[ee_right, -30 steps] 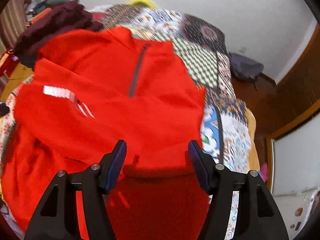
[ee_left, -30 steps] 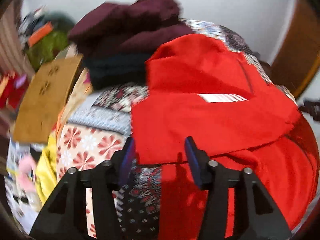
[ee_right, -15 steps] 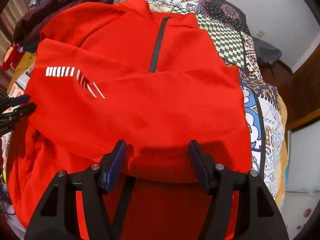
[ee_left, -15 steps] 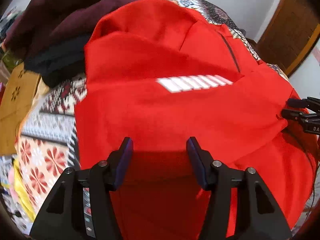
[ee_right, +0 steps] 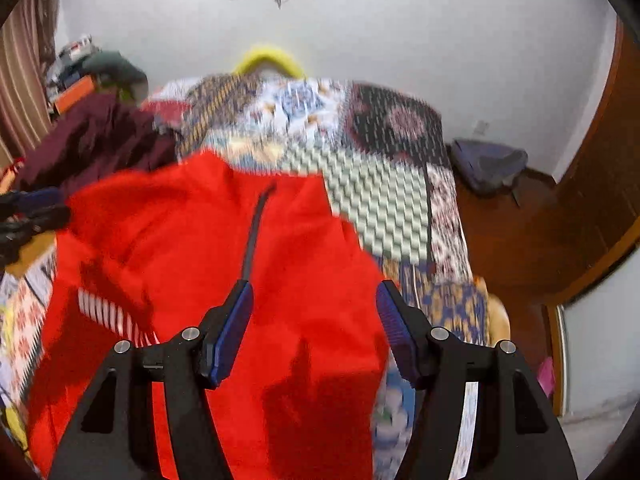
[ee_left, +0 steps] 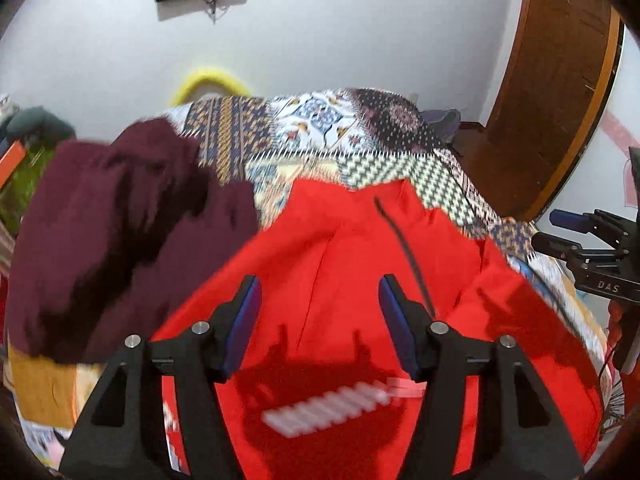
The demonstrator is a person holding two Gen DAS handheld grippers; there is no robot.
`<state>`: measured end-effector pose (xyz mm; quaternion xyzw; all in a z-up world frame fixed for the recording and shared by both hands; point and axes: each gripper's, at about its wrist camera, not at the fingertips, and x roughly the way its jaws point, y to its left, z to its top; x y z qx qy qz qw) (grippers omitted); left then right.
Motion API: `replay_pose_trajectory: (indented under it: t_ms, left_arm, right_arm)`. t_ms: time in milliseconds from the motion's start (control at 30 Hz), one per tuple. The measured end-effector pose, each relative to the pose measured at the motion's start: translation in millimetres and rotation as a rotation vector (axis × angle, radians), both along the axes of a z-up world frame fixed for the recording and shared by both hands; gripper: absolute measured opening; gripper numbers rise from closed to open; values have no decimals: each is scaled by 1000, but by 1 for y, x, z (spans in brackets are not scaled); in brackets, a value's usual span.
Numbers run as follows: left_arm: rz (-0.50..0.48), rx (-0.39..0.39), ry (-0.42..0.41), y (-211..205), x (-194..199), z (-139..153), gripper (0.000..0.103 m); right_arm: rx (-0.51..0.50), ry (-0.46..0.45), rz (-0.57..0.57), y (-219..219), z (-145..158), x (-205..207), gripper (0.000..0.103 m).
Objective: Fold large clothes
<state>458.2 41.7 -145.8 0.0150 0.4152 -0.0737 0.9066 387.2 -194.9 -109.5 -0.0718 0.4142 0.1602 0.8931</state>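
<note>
Fold laid, we pull both grippers back over the bed (ee_left: 448,176).
The red jacket (ee_left: 360,248) lies folded on the quilt; left gripper (ee_left: 320,312), jaws just widened, and right gripper (ee_right: 314,312) gape empty, so another fold likely follows.

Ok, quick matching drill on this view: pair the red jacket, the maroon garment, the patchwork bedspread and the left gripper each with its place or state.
Things:
1. red jacket
2. maroon garment
3. patchwork bedspread
4. left gripper

States:
A. covers the bed
B. heaped beside the jacket
C. jaws apart, nothing clamped
D. spread flat, dark zip facing up

Pairs: 1-D, 2-B, 3-A, 4-C
</note>
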Motion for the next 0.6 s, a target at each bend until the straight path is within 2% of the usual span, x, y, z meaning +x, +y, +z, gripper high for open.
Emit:
replay_pose_trajectory:
  t_ms: [100, 167, 233, 433, 500, 600]
  left_arm:
    - [-7, -24, 16, -3, 32, -1, 60]
    - [-3, -71, 47, 0, 53, -6, 60]
    - [-5, -115, 82, 3, 73, -14, 60]
    - [11, -135, 178, 1, 128, -52, 60]
    - [30, -168, 213, 5, 145, -67, 60]
    - [59, -202, 247, 9, 166, -86, 60]
  right_arm:
    - [25, -13, 3, 4, 0, 29, 60]
    - [35, 23, 14, 6, -10, 51, 60]
    - [42, 72, 12, 9, -25, 75, 60]
    - [149, 267, -16, 7, -77, 143, 60]
    - [184, 299, -29, 7, -86, 156, 60]
    - [212, 339, -109, 4, -104, 181, 60]
